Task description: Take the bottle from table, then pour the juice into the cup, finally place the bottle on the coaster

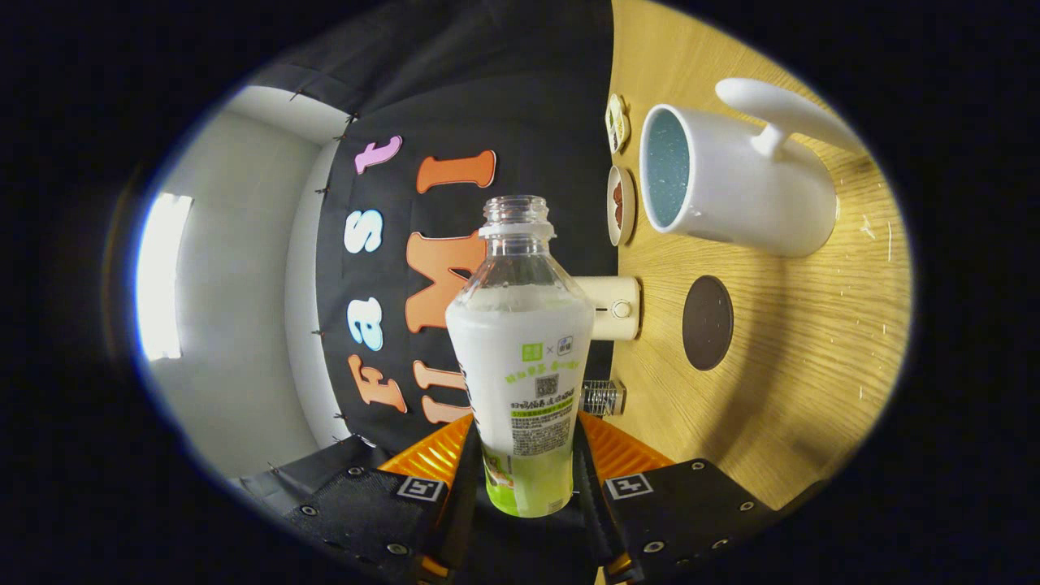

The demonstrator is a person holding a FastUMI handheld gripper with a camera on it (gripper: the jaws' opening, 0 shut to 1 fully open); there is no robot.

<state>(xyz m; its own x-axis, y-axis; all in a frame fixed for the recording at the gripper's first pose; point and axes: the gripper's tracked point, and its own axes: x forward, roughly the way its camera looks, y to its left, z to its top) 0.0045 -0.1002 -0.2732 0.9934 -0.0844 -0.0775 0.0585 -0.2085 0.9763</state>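
My gripper (pixel 524 467) is shut on the uncapped bottle (pixel 522 357), both fingers pressing its labelled lower body. The view is rolled sideways, so the wooden table (pixel 804 357) stands as a wall beside the bottle. White juice fills the bottle up to its shoulder; the clear neck and open mouth point away from me. Beyond the fingers and to the side sits the white cup (pixel 731 183) with a blue inside and a long handle, its opening facing the bottle's side. A dark round coaster (pixel 707 322) lies on the table between the cup and me.
Two small dishes (pixel 620 203) of snacks sit by the booth wall near the cup. A cream-coloured box with a knob (pixel 609 307) stands behind the bottle, and a small metal spring-like item (pixel 603 398) lies closer to the fingers.
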